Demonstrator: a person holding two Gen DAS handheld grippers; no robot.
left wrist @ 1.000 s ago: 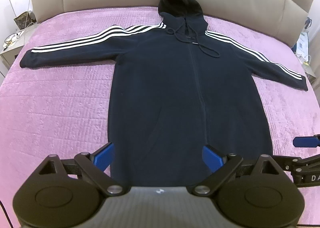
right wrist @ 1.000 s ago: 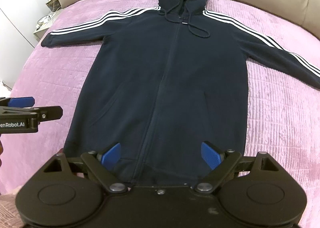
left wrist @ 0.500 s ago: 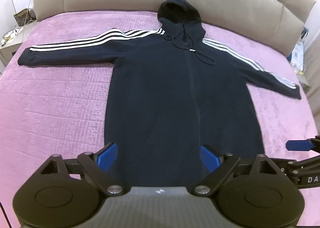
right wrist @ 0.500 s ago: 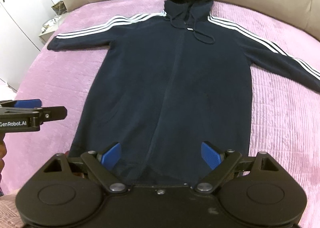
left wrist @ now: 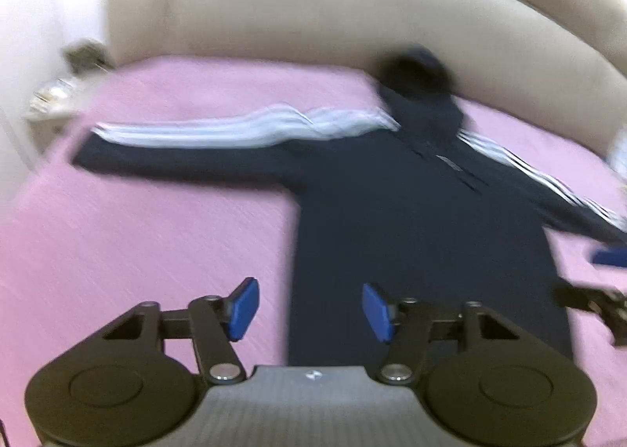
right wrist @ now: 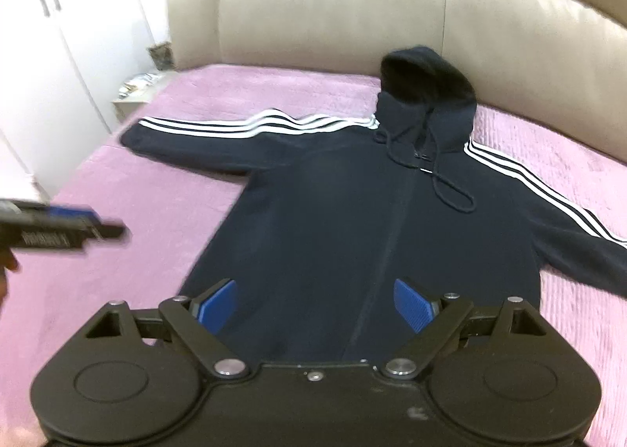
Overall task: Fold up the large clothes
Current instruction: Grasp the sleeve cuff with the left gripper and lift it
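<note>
A long navy zip hoodie (right wrist: 352, 219) with white-striped sleeves lies flat, face up, on a pink bedspread (right wrist: 149, 219), hood toward the headboard. It shows blurred in the left wrist view (left wrist: 411, 219). My left gripper (left wrist: 309, 307) is open and empty, above the hoodie's left edge. My right gripper (right wrist: 313, 302) is open and empty, above the lower body of the hoodie. The left gripper shows at the left of the right wrist view (right wrist: 58, 227); the right gripper's tip shows at the right of the left wrist view (left wrist: 595, 290).
A beige padded headboard (right wrist: 333, 15) runs along the far side of the bed. A white wardrobe (right wrist: 51, 55) and a small bedside table with clutter (right wrist: 137, 90) stand at the left.
Both grippers have moved forward and tilted up, so more headboard shows. The left gripper has swung left, from over the hem to the hoodie's left edge, and its view is motion-blurred.
</note>
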